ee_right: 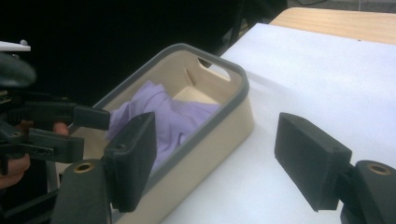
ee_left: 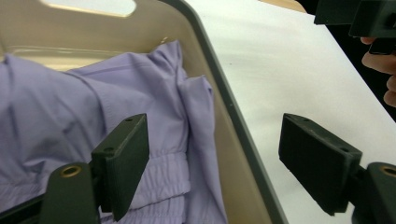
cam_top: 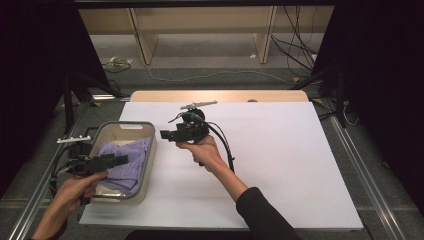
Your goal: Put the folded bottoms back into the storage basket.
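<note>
1. The left tongs [cam_top: 117,159] hang open over the beige bin [cam_top: 148,165], gripping nothing; in the left gripper view one jaw sits above the cloth and the other outside the bin's rim.
2. The lilac garment [cam_top: 125,162] lies crumpled inside the bin, at the left edge of the white bench [cam_top: 280,165].
3. The right tongs [cam_top: 166,134] are open and empty, held above the bench just right of the bin, pointing toward it.
4. Judged step: reaching for the garment. Next, the left tongs likely need to dip and pinch a fold.
</note>
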`<state>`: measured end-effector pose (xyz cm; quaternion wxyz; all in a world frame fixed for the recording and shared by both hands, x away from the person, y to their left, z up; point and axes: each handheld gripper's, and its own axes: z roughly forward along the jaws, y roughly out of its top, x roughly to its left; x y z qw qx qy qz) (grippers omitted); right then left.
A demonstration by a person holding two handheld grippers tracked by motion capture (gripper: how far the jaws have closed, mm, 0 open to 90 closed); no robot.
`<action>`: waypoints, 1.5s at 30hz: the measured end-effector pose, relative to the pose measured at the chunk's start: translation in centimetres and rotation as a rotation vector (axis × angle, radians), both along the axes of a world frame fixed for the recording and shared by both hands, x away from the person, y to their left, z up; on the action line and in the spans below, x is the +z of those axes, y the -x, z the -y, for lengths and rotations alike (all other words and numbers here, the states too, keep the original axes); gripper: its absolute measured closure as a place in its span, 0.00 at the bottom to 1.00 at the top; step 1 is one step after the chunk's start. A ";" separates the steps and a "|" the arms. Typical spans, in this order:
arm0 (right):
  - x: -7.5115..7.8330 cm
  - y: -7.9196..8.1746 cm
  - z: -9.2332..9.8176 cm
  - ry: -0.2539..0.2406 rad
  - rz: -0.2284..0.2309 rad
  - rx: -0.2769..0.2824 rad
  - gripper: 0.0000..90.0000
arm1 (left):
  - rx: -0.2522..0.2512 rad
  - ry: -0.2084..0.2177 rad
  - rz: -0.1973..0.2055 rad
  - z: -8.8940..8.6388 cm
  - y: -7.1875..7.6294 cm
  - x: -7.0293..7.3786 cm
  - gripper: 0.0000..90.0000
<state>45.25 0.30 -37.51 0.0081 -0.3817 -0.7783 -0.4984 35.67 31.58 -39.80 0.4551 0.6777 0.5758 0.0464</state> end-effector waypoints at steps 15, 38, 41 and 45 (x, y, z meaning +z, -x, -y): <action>-0.3 1.5 2.7 -0.022 0.028 -0.005 0.34 | -0.035 0.017 0.036 2.4 0.2 -0.4 0.27; -1.4 3.3 6.4 -0.022 0.075 -0.034 0.32 | -0.110 0.017 0.096 5.3 0.9 -0.9 0.26; -1.5 3.5 6.7 -0.023 0.078 -0.037 0.32 | -0.122 0.013 0.102 5.7 0.9 -1.0 0.26; -1.5 3.7 6.9 -0.026 0.084 -0.035 0.31 | -0.133 0.007 0.112 6.1 1.1 -1.1 0.25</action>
